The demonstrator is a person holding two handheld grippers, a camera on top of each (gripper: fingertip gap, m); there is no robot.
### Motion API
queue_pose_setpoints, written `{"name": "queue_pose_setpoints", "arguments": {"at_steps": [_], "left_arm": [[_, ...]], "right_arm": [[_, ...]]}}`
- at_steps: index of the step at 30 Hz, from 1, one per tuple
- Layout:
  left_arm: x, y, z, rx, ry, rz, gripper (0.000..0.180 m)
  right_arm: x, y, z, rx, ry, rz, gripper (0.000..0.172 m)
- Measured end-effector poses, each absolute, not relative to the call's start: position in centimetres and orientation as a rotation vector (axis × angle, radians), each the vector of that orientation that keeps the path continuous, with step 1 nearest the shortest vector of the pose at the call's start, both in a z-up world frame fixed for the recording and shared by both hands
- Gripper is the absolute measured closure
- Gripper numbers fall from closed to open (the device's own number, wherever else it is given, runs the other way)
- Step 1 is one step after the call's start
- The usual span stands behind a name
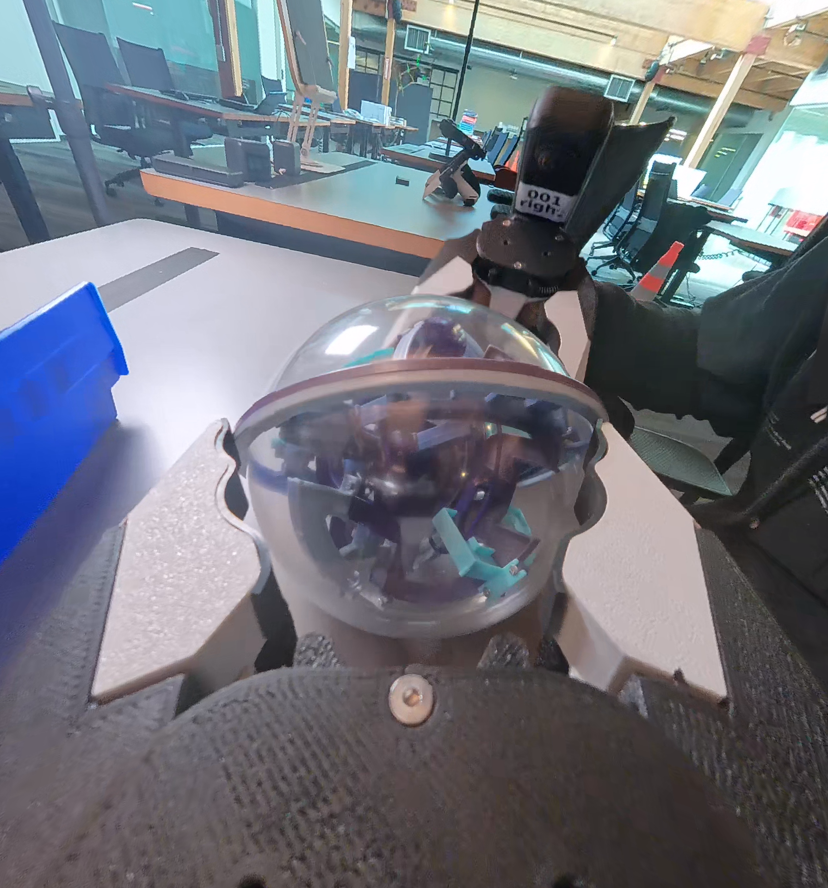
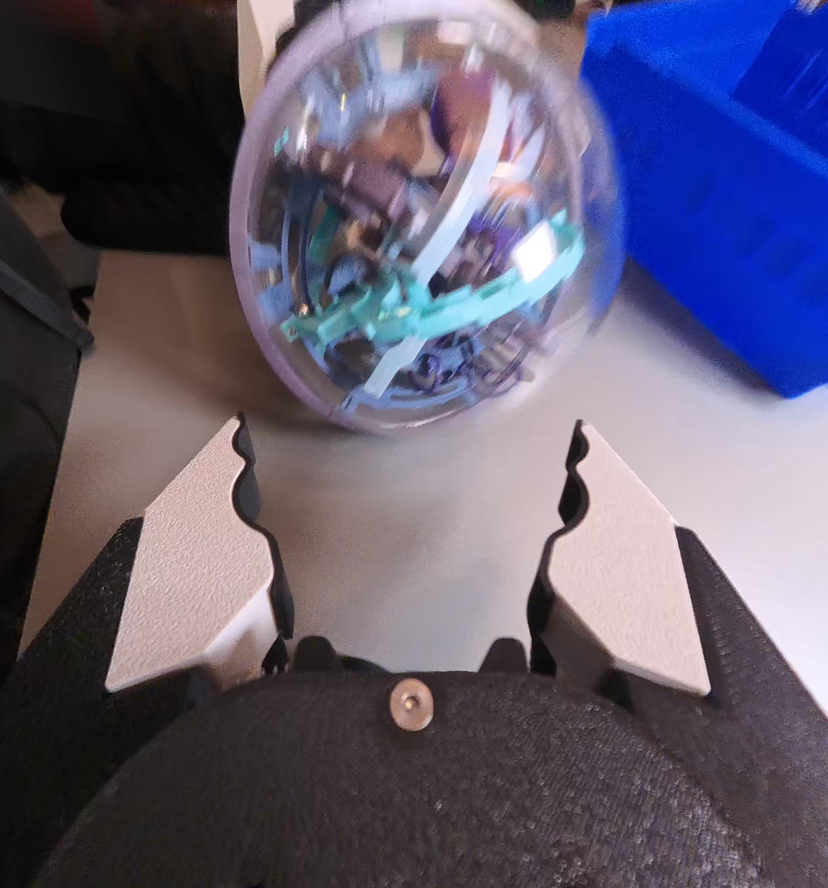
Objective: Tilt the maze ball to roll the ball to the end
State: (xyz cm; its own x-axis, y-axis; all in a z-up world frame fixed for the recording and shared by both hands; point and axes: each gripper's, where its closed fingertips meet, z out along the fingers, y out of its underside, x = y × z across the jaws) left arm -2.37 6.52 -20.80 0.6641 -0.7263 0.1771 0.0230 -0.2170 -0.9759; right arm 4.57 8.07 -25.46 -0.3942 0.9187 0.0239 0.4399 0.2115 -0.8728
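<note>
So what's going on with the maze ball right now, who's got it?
The left gripper has the clear maze ball cradled between its two white fingers, which sit against the sphere's sides. The right gripper is open with nothing between its pads; the ball sits just beyond its fingertips. Both work over a light grey table, with a blue bin beside the ball. The small ball inside the maze can't be made out.

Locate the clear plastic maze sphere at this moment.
The clear plastic maze sphere sits between the left gripper fingers in the left wrist view, over the grey table, with the blue plastic bin on its left.
</note>
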Motion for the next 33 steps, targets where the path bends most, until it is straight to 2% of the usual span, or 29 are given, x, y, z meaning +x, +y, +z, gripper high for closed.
{"name": "queue_pose_setpoints", "arguments": {"at_steps": [4, 8, 12, 15, 23, 26, 33], "left_arm": [[-2.4, 8.4, -19.6, -1.653, 0.515, -0.741, 0.052], [-3.5, 7.8, -18.2, -1.636, 0.439, -0.782, 0.046], [-3.6, 6.6, -25.1, -1.952, 0.472, -0.712, 0.031], [-3.3, 7.4, -26.7, -2.011, 0.449, -0.653, 0.029], [-2.9, 7.4, -25.5, -1.883, 0.541, -0.695, 0.028], [-2.3, 6.8, -25.1, -1.838, 0.624, -0.696, 0.030], [-0.6, 7.1, -22.7, -1.736, 0.748, -0.742, 0.043]], "right_arm": [[3.2, 10.0, -22.6, -1.111, -1.889, 1.093, 0.037], [2.0, 10.8, -22.6, -1.055, -1.920, 1.131, 0.037], [0.9, 11.1, -24.1, -1.089, -1.914, 1.214, 0.046], [0.5, 11.0, -24.2, -1.118, -1.866, 1.271, 0.049], [2.6, 9.9, -24.7, -1.102, -1.959, 1.239, 0.051], [4.1, 9.6, -23.9, -1.074, -2.027, 1.305, 0.057], [3.4, 10.6, -22.4, -1.027, -1.992, 1.518, 0.045]]}}
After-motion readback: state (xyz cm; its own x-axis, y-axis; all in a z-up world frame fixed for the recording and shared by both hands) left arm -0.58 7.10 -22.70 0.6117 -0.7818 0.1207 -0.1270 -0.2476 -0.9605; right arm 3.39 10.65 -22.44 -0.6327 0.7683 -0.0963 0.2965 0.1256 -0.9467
